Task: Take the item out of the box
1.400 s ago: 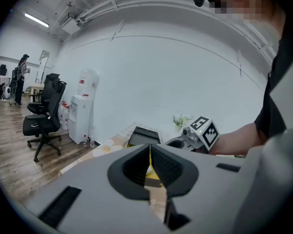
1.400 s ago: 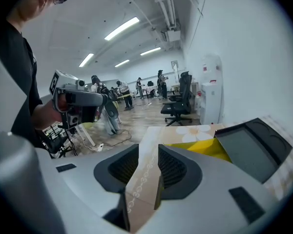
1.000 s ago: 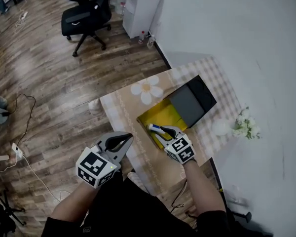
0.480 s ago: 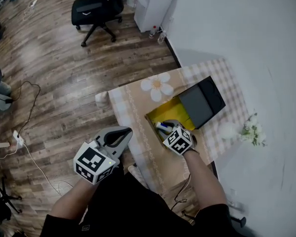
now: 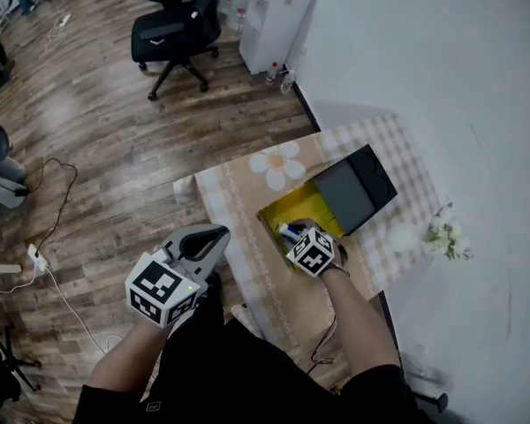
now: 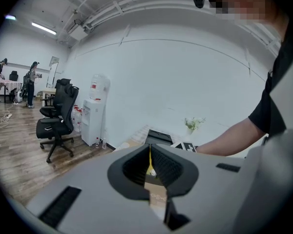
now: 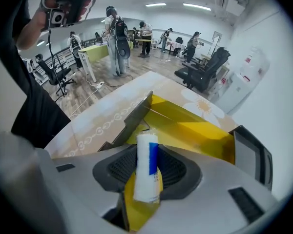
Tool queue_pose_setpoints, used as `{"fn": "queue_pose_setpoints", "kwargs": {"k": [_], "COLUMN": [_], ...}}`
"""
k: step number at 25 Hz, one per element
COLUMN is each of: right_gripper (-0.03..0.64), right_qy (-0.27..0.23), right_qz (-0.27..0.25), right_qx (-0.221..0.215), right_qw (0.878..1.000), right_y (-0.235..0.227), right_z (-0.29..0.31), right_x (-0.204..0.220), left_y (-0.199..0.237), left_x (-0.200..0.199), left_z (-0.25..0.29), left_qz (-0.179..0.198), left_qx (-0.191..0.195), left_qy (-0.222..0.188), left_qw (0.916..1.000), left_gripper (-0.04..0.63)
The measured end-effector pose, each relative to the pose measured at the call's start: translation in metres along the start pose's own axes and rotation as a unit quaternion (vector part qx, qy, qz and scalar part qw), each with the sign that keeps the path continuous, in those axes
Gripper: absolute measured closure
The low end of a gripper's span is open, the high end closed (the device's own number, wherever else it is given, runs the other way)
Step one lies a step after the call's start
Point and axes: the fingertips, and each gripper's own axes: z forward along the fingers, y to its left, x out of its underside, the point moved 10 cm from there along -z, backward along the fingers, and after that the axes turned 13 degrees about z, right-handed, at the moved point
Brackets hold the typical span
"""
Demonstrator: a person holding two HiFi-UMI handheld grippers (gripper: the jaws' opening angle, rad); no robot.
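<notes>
An open box (image 5: 311, 203) with a yellow lining stands on the cloth-covered table (image 5: 238, 197), its dark lid (image 5: 355, 186) folded back to the right. My right gripper (image 5: 292, 231) is at the box's near edge, shut on a white tube with a blue band (image 5: 286, 230). In the right gripper view the tube (image 7: 147, 165) stands upright between the jaws of the right gripper (image 7: 147, 155), above the yellow lining (image 7: 195, 130). My left gripper (image 5: 214, 235) hangs left of the table over the floor. The left gripper (image 6: 150, 152) has its jaws together, nothing between them.
White flowers (image 5: 447, 231) and a pale round vase (image 5: 402, 237) stand at the table's right, next to the white wall. A black office chair (image 5: 178, 23) and a water dispenser (image 5: 278, 11) stand on the wooden floor beyond. Cables (image 5: 44, 272) lie at left.
The right gripper keeps its hold on the tube and has shifted slightly toward the box's near edge. The left gripper has hardly moved. The head view has shifted a little.
</notes>
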Motion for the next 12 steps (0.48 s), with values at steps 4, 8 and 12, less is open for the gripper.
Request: {"fn": "queue_pose_setpoints", "kwargs": {"k": [4,8,12], "right_gripper": [0.486,0.486,0.486], "right_qy": [-0.03,-0.065,-0.102], "right_qz": [0.014,0.034,0.058], "right_qx": [0.013,0.025,0.034], "right_qw": [0.999,0.997,0.993], "right_y": [0.0,0.002,0.002], "right_z": [-0.02,-0.044,-0.071], "right_x": [0.003,0.01,0.019], "left_y": [-0.01,-0.026,-0.04], "left_x": [-0.013,-0.021,-0.027], "left_z": [-0.002,-0.005,-0.002], "left_qz": [0.013,0.021,0.034], "left_qx": [0.0,0.003,0.014], "left_qy": [-0.011,-0.015,-0.014], "left_qw": [0.9999,0.9996,0.9992], "left_gripper": [0.575,0.574,0.575]}}
